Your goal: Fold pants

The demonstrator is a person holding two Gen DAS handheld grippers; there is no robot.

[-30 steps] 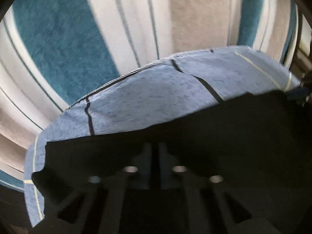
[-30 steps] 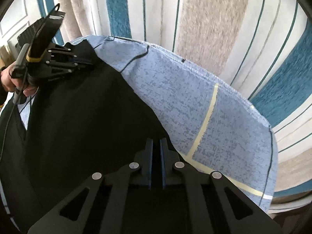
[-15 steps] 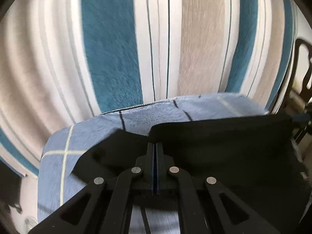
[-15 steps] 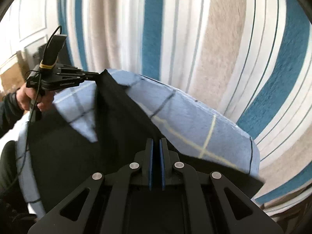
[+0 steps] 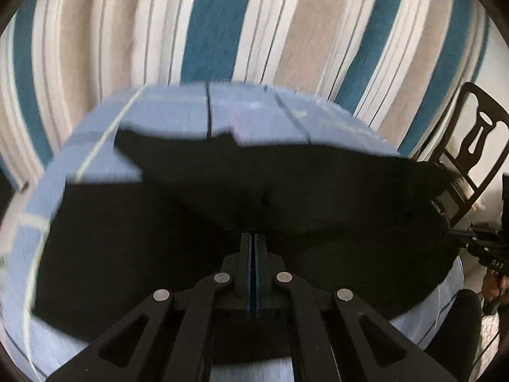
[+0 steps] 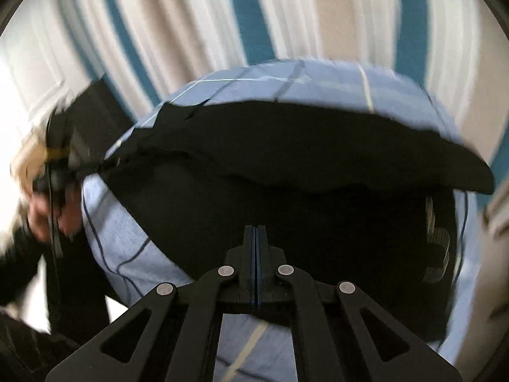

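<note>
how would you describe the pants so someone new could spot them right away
Find the striped teal, beige and white carpet, then the light blue checked cloth spread over it. The pants are the big black garment lying on that cloth, the only plain dark fabric there, pinched by both grippers.

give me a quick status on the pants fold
Left gripper and right gripper both shut on black pants. Pants mid-fold over blue checked cloth. Nothing blocking.
</note>
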